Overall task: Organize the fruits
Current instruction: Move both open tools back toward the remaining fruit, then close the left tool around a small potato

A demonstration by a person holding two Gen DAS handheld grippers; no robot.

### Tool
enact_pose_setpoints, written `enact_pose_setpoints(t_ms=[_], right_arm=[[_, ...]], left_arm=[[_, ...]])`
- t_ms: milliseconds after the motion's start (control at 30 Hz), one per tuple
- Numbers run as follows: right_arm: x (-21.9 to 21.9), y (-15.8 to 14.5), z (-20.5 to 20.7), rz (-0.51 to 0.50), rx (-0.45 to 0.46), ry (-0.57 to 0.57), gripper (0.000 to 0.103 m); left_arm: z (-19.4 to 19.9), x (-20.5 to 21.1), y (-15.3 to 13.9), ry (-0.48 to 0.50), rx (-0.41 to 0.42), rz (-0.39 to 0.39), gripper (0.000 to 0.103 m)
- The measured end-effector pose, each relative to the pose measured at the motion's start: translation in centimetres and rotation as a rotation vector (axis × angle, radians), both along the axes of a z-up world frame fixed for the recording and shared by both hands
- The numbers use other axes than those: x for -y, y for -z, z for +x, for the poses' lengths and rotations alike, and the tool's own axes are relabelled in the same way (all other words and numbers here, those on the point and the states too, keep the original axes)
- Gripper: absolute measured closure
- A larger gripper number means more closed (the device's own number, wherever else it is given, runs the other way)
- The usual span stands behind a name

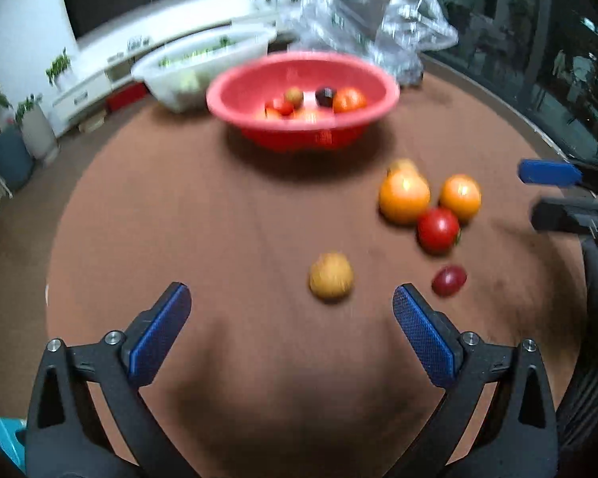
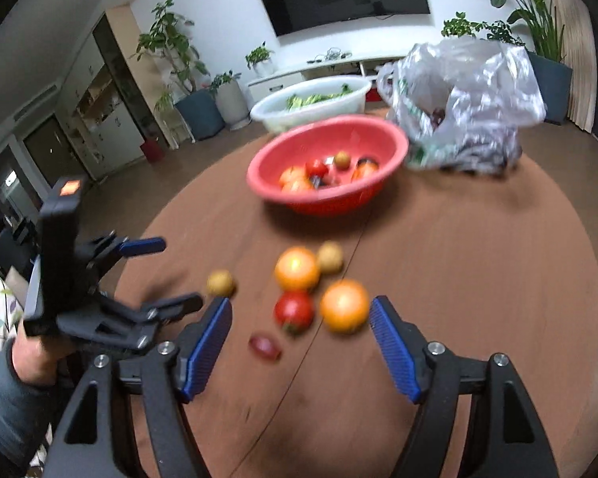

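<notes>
A red bowl [image 1: 299,135] [image 2: 259,175] at the table's far side holds several fruits. Loose on the brown table lie two oranges [image 1: 404,197] [image 1: 460,197], a red tomato [image 1: 438,230], a small dark red fruit [image 1: 449,280] and two tan round fruits [image 1: 331,281] [image 1: 402,165]. My left gripper [image 1: 291,294] is open, and the nearer tan fruit sits just beyond its tips, untouched. My right gripper [image 2: 301,306] is open above the tomato [image 2: 294,310] and an orange [image 2: 345,306], holding nothing. The pictures are blurred.
A white basin [image 2: 311,103] with greens stands behind the bowl, and a crumpled clear plastic bag [image 2: 466,99] lies to its right. The left gripper [image 2: 175,275], held by a sleeved hand, shows at the left of the right wrist view. Plants and a TV stand beyond the table.
</notes>
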State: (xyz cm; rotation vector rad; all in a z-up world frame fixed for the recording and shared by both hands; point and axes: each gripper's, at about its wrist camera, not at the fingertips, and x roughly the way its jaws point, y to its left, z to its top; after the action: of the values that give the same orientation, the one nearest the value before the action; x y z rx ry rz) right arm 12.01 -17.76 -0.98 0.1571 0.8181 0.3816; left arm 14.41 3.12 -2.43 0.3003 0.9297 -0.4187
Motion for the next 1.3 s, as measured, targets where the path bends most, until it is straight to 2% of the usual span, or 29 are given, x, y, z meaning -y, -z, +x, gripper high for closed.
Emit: enact_pose_setpoints(t_ms=[200, 367, 433, 500, 567, 667, 833, 967, 1033, 1100, 1300], right_arm=[[-1.3, 2.5, -1.6, -0.022, -0.071, 0.009, 0.029], [-2.1, 2.7, -2.0, -0.056, -0.067, -0.002, 0.031], [-2.4, 2.9, -2.1, -0.062, -0.070, -0.011, 0.036], [-2.5, 3.1, -2.1, -0.067, -0.075, -0.011, 0.042], [-2.6, 3.2, -1.9, -0.069, -0.081, -0.016, 0.047], [-2.8, 3.3, -1.6, -0.076, -0.081, -0.024, 0.050], [-3.1, 3.5, -1.4, -0.076, -0.093, -0.032, 0.052], [-3.4, 3.5, -1.2, -0.080, -0.096, -0.033, 0.054], [-3.5, 3.5, -1.2, -0.083, -0.099, -0.036, 0.055], [-3.7, 3.5, -1.1, -0.088, -0.102, -0.037, 0.056], [-4.2, 3.7, -0.7, -0.107, -0.114, -0.050, 0.058]], left_arm=[[0.2, 0.7, 1.0, 0.007, -0.031, 0.044, 0.000], [0.8, 0.7, 1.2, 0.009, -0.049, 0.024, 0.001], [1.1, 0.9, 1.2, 0.018, -0.057, 0.018, 0.009], [1.4, 0.9, 1.5, 0.026, -0.073, 0.015, 0.027], [1.7, 1.1, 1.6, 0.031, -0.086, 0.019, 0.038], [2.0, 1.3, 1.8, 0.041, -0.098, 0.015, 0.049], [2.2, 1.5, 1.8, 0.063, -0.102, 0.013, 0.054], [2.3, 2.0, 1.8, 0.093, -0.113, -0.009, 0.071], [2.3, 2.1, 1.8, 0.096, -0.110, -0.009, 0.072], [2.3, 2.1, 1.9, 0.097, -0.110, -0.016, 0.078], [1.9, 1.6, 1.9, 0.102, -0.122, -0.039, 0.078]])
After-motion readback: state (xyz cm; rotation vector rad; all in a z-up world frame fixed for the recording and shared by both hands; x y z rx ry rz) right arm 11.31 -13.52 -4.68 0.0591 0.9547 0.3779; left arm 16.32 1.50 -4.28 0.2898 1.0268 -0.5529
